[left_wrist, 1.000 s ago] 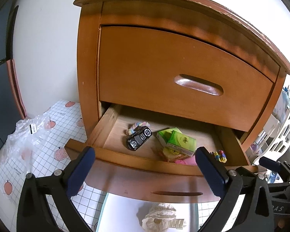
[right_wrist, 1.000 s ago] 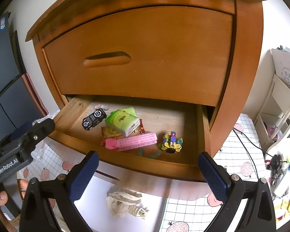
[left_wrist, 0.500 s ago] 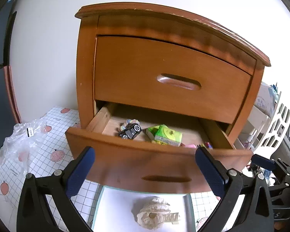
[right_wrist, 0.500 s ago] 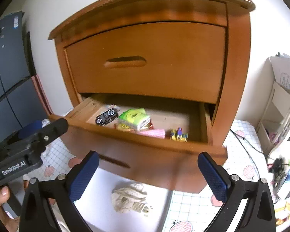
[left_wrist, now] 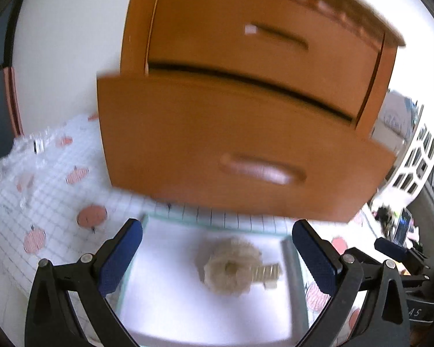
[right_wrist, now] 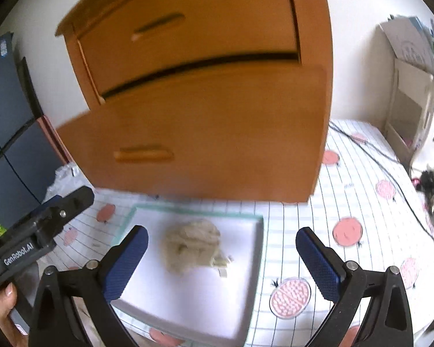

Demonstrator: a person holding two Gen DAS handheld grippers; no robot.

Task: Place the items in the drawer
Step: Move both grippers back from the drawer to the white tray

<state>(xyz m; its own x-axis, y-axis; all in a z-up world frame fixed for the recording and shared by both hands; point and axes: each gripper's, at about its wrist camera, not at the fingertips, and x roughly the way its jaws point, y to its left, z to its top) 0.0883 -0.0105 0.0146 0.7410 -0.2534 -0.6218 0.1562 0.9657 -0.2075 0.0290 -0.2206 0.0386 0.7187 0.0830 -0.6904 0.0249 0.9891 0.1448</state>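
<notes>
The wooden cabinet's lower drawer [left_wrist: 246,150] stands pulled out, and from this low angle its front [right_wrist: 205,138] hides the contents. In front of it lies a white tray [left_wrist: 165,297] holding a beige fluffy hair clip [left_wrist: 231,269]. My left gripper [left_wrist: 217,230] is open just above the tray, with the clip showing between its blue pads [left_wrist: 121,257]. My right gripper [right_wrist: 221,234] is open too and holds nothing. It hovers over the same tray [right_wrist: 205,297], with the clip [right_wrist: 191,244] just left of centre. Both views are motion-blurred.
A gridded tablecloth with pink fruit prints [right_wrist: 347,231] covers the table. A crumpled plastic bag [left_wrist: 29,156] lies at the left. Cables [right_wrist: 376,156] and a white organiser [right_wrist: 410,86] are on the right. The upper drawer [left_wrist: 260,46] is shut. A hand [right_wrist: 3,303] grips the left tool.
Both cameras have dropped and tilted down towards the tray. The items inside the drawer have passed out of sight behind its front. Both grippers stay open.
</notes>
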